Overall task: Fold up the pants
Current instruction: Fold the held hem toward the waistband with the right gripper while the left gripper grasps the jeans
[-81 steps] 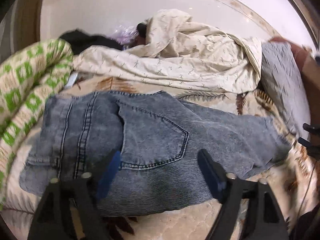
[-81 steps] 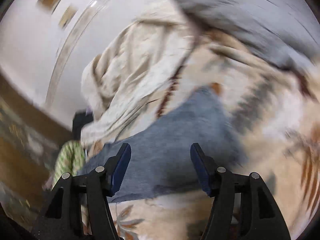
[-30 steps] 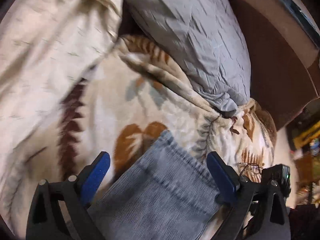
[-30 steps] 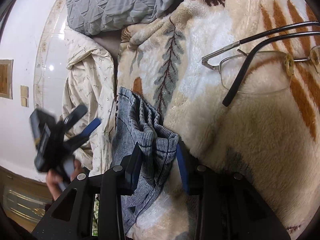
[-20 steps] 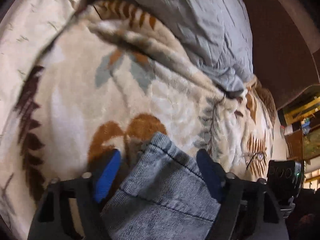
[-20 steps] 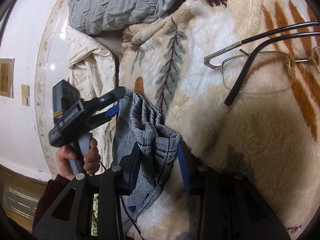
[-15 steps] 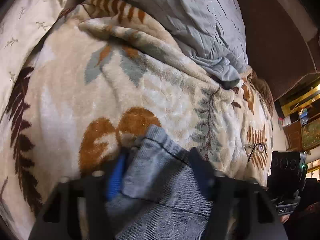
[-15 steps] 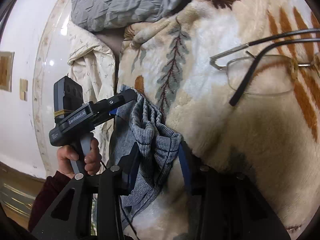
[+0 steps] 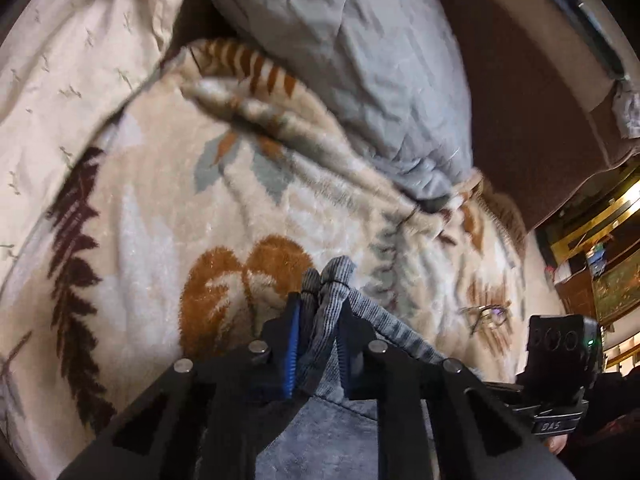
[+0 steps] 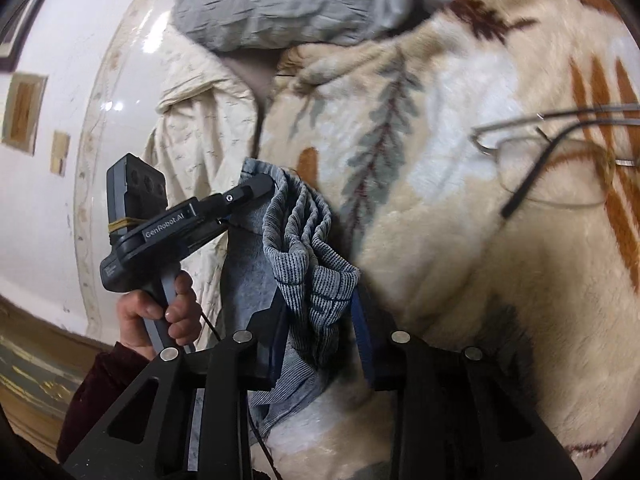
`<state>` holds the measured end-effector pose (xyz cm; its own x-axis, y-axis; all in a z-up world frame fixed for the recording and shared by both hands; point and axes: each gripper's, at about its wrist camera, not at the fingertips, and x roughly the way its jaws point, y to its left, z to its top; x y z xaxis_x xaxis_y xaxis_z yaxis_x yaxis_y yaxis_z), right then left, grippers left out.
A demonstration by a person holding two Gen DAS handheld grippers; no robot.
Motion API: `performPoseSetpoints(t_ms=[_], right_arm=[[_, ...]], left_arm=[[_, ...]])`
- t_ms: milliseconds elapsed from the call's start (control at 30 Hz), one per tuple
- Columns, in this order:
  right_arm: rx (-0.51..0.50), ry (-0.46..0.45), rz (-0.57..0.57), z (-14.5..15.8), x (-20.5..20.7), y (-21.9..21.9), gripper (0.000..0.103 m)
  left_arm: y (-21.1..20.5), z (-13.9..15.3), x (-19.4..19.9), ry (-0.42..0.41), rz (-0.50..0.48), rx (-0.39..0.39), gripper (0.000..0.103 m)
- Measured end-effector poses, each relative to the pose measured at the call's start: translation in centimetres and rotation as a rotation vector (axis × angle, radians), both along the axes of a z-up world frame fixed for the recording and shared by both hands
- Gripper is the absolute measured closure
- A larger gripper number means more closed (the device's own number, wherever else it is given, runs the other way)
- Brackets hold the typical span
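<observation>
The blue-grey jeans [image 9: 362, 432] lie on a cream fleece blanket [image 9: 160, 220] with leaf prints. My left gripper [image 9: 318, 306] points down at one corner of the leg hem. Its jaws are closing, and the blue pads press a bunched fold of denim that sticks up between them. In the right wrist view the right gripper [image 10: 318, 308] has its jaws closing on the other gathered corner of the jeans [image 10: 304, 240], with ribbed denim squeezed between the pads. The left gripper [image 10: 256, 188] shows there too, pinching the far hem corner, with a hand [image 10: 160, 308] on its grip.
A pair of wire-rimmed glasses [image 10: 560, 168] lies on the blanket right of the hem, also small in the left wrist view as glasses [image 9: 486, 314]. A grey quilted pillow [image 9: 360, 60] and a cream sheet [image 9: 60, 40] lie beyond. A brown headboard [image 9: 520, 80] bounds the bed.
The left gripper came over the leg hem with wide jaws, sank onto its corner and closed, bunching the denim. The right gripper stayed put on its corner.
</observation>
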<state>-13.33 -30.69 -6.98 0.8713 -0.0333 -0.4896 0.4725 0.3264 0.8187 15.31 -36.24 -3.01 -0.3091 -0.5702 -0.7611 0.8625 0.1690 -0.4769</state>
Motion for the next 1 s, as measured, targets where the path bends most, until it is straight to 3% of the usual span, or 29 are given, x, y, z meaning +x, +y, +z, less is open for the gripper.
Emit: performPoseSetpoints(t_ms=[267, 467, 633, 800, 900, 1000], right_arm=[[-0.162, -0.094, 0.122, 3.8, 1.8, 4.0, 0.076], [-0.224, -0.140, 0.317, 5.5, 4.9, 9.4, 0.077], [-0.217, -0.118, 0.455, 4.8, 8.3, 13.1, 0.076], [-0.171, -0.066, 0.630, 2.5, 11.6, 17.4, 0.073], [-0.127, -0.004, 0.805, 0.7, 13.4, 20.9, 0.061], [-0.057, 0.020, 0.892, 0.2, 13.8, 21.8, 0.061]], left_arm=[[6.5, 5.5, 1.1, 0.007, 0.068, -0.166, 0.085], [13.7, 7.5, 2.6, -0.004, 0.145, -0.206, 0.085], [20.9, 6.2, 5.0, 0.004, 0.284, -0.204, 0.085], [27.8, 2.1, 7.8, 0.030, 0.464, -0.107, 0.085], [31.1, 0.6, 8.2, 0.039, 0.539, -0.062, 0.085], [33.9, 0.8, 8.2, 0.051, 0.613, -0.074, 0.085]])
